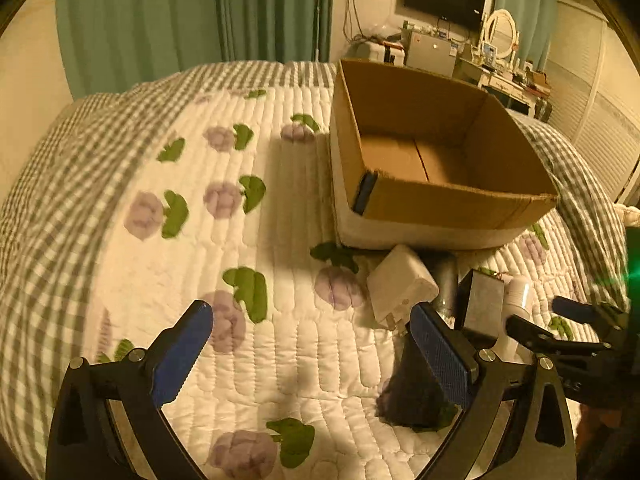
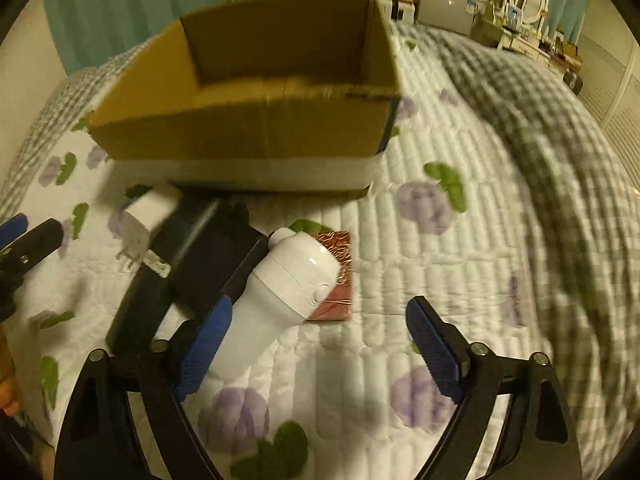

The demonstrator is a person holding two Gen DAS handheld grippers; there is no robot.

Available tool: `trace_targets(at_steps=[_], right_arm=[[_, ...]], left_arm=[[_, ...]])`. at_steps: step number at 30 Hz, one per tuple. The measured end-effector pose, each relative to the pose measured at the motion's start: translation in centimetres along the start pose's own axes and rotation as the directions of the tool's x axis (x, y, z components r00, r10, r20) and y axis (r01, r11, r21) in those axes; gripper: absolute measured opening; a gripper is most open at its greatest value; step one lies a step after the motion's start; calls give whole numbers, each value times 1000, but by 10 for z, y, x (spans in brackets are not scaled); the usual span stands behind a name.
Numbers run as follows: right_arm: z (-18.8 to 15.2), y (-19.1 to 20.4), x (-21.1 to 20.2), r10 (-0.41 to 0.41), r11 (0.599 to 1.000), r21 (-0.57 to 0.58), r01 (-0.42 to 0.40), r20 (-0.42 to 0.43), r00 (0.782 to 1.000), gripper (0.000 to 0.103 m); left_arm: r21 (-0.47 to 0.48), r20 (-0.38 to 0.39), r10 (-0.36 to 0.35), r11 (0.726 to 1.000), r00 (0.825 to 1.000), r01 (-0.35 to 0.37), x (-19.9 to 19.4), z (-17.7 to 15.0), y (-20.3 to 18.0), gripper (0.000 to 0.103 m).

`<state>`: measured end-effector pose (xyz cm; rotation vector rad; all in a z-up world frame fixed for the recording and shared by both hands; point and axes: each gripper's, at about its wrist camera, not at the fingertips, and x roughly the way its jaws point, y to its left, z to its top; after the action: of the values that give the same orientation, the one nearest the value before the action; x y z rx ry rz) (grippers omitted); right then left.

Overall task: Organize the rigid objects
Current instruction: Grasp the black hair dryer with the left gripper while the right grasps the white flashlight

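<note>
a: reaching for the white flashlight [image 2: 280, 296], i'd say. it lies tilted on the quilt [image 2: 400, 280], head toward the cardboard box [image 2: 240, 128], handle end right at the right gripper [image 2: 318, 344]'s left pad.

b: jaws?

a: right gripper spread wide, holding nothing, flashlight not between the pads yet. left gripper [image 1: 312, 352] also wide apart and unloaded, over bare quilt.

b: what else is in the pile?

a: white charger [image 2: 150, 220] with prongs out, resting against a black block [image 2: 192, 264]. red card with copper wire [image 2: 338, 276] partly under the flashlight head. all sit just in front of the box.

b: box contents?

a: looks unfilled from the left wrist view, floor bare. there's a dark blue thing at its near left corner [image 1: 366, 196], can't tell what.

b: so step?

a: early, pick phase, nothing sorted that i can see. next move likely needs the right gripper shifted left so the flashlight body sits between the pads, then squeeze. round smooth body, could roll or slip.
</note>
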<state>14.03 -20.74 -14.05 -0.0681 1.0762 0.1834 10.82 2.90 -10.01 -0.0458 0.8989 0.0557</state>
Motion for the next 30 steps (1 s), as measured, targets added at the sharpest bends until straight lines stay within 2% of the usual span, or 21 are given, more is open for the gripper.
trace_targets(at_steps=[2,4,6,10,14,17,19,23,25,26,29,30], right_arm=[[0,-3,10,41,998,53,-41,-12,999,79],[0,-3,15,33,998,51,-33,6,999,74],[-1,-2,20,54,997,49,-55,6,998,54],[-5,-4,10,69,997,34,-70,37,997,47],[-5,-16,-18,40,999,20,-41,83,996,46],[-3,-26,-30,39,999,32,-43,103,994,46],[-4,-30,-34,41,998,44,-47,112,993,46],[5,-33,-34,59,996,60,-66,109,992,45],[6,-36,-33,64,995,67,-72,110,992,45],[6,-32,-30,64,995,66,-71,112,992,45],[6,-31,-26,67,995,68,-75,115,991,45],[6,-31,-26,70,994,70,-78,113,991,45]], left_arm=[[15,-9,5,1000,1000,-5,3,-3,-3,101],[29,-21,5,1000,1000,-5,7,-5,-6,101],[36,-39,-8,999,999,9,9,-8,-10,101],[63,-57,-25,998,998,29,7,-12,-24,100],[89,-91,-57,994,994,65,10,-15,-44,99],[135,-134,-49,989,990,67,18,-19,-62,88],[149,-188,-36,987,981,64,29,-19,-70,72],[138,-282,-42,987,958,84,53,-13,-81,69],[163,-299,-36,983,954,88,61,-10,-88,61],[169,-309,-30,982,951,86,65,-7,-91,61],[126,-335,-46,988,941,93,72,-2,-89,60],[116,-328,-61,988,943,104,68,-3,-88,54]])
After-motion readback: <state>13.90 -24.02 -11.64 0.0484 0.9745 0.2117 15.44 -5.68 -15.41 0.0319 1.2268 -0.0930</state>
